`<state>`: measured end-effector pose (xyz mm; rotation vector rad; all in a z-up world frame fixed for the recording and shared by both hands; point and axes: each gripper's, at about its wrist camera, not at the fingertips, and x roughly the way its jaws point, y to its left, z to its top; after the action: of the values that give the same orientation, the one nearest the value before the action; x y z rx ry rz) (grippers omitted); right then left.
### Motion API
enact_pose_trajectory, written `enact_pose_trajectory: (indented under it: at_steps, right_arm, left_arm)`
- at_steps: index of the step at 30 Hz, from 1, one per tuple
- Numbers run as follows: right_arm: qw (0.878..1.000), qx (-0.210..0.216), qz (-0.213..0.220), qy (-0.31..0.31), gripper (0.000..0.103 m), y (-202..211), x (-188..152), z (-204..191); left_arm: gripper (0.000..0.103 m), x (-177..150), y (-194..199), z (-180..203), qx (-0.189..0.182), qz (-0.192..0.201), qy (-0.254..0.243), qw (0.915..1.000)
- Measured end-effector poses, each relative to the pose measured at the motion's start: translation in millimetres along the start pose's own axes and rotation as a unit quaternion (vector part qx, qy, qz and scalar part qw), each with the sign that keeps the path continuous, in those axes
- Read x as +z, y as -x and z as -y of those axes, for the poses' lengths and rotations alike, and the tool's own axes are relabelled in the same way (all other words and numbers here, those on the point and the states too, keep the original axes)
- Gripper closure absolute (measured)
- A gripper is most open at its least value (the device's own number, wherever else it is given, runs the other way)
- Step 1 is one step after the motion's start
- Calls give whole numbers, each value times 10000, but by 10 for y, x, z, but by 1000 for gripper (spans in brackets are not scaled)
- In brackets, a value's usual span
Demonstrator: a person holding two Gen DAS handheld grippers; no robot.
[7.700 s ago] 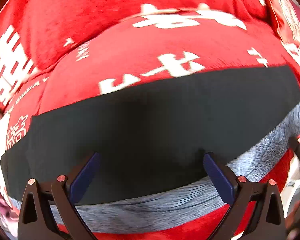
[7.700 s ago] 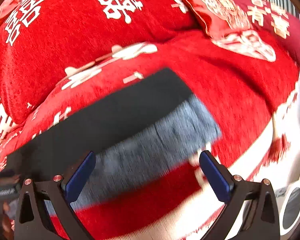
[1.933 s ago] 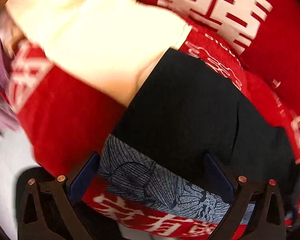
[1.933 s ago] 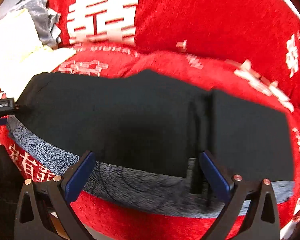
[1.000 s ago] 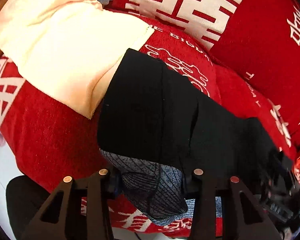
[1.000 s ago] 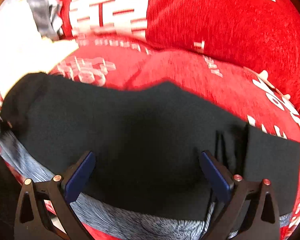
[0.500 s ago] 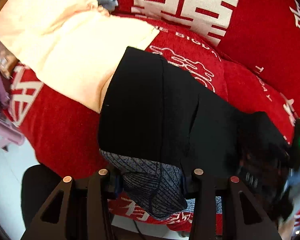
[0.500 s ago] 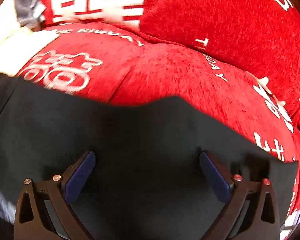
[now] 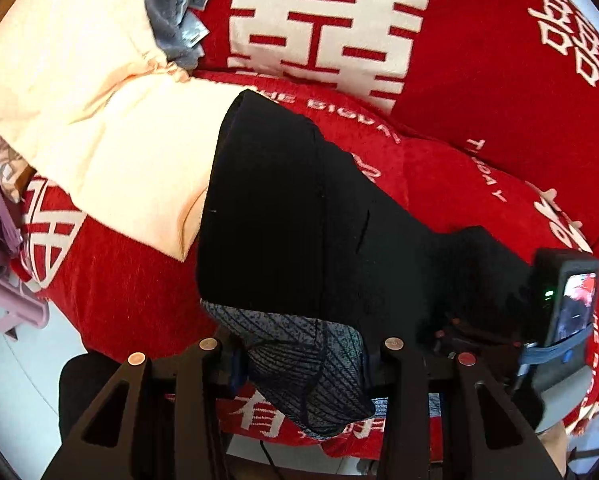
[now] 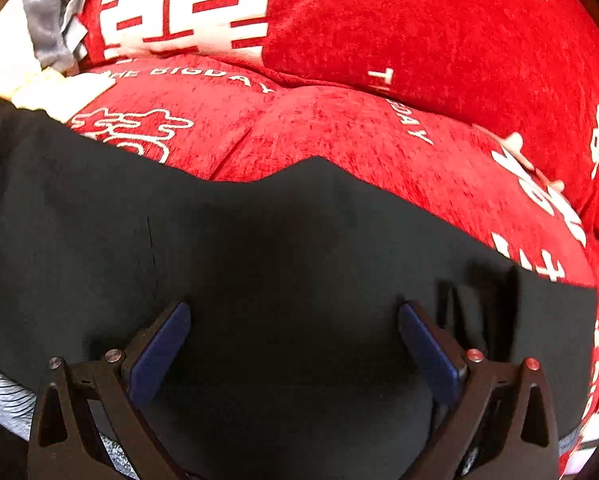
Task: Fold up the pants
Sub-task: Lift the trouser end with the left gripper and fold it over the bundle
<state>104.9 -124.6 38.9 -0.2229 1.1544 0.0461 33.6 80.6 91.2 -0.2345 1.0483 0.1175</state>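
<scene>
The black pants [image 9: 299, 236] with a grey patterned lining [image 9: 307, 364] lie lengthwise on a red sofa cushion [image 9: 451, 176]. My left gripper [image 9: 301, 354] is shut on the near left end of the pants, pinching black cloth and grey lining together. In the right wrist view the pants [image 10: 259, 264] fill the lower half. My right gripper [image 10: 293, 320] is open, close over the black cloth near a fold ridge [image 10: 479, 312], with nothing between its pads. The right gripper's body and camera [image 9: 563, 308] show at the right of the left wrist view.
A cream quilted garment [image 9: 99, 120] lies left of the pants, with a grey cloth [image 9: 171, 28] behind it. Red back cushions with white characters [image 10: 419, 32] rise behind. The sofa's front edge and pale floor [image 9: 15, 384] are at lower left.
My left gripper closed on the pants' end about a second ago and still holds it. My right gripper has moved down closer over the black cloth, staying open.
</scene>
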Motion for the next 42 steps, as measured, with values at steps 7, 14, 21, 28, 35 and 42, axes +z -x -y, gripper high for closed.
enact_pose_trajectory:
  at_steps: [7,14,21,28,35,42]
  right_arm:
    - [9983,292,-187,459,0,292,-410,-80]
    - [9945,630,834,-85,0,1250,-417,653]
    - [9960,-319,577,-605,0,1107,-713,1702]
    - [9891,-122,464,-1392,0,952,-1097,2314]
    - [9813,4,392,-1884,0,847,-1399,2662]
    - [9762,57,438,-2123,0,861,-1608,2853]
  left_arm:
    - [61,54,243,362,67,211,-566,9982]
    - [62,101,604,1115,-64,469,-1324,9901]
    - [63,7,833,2078,-259,536,-2179,9742]
    - [64,-180,864,3157,-418,438,-2964,9532]
    - [64,-523,613,3962,-435,171,-3598,9319]
    - [63,-830,-72,4276,-247,-405,-3880,9205]
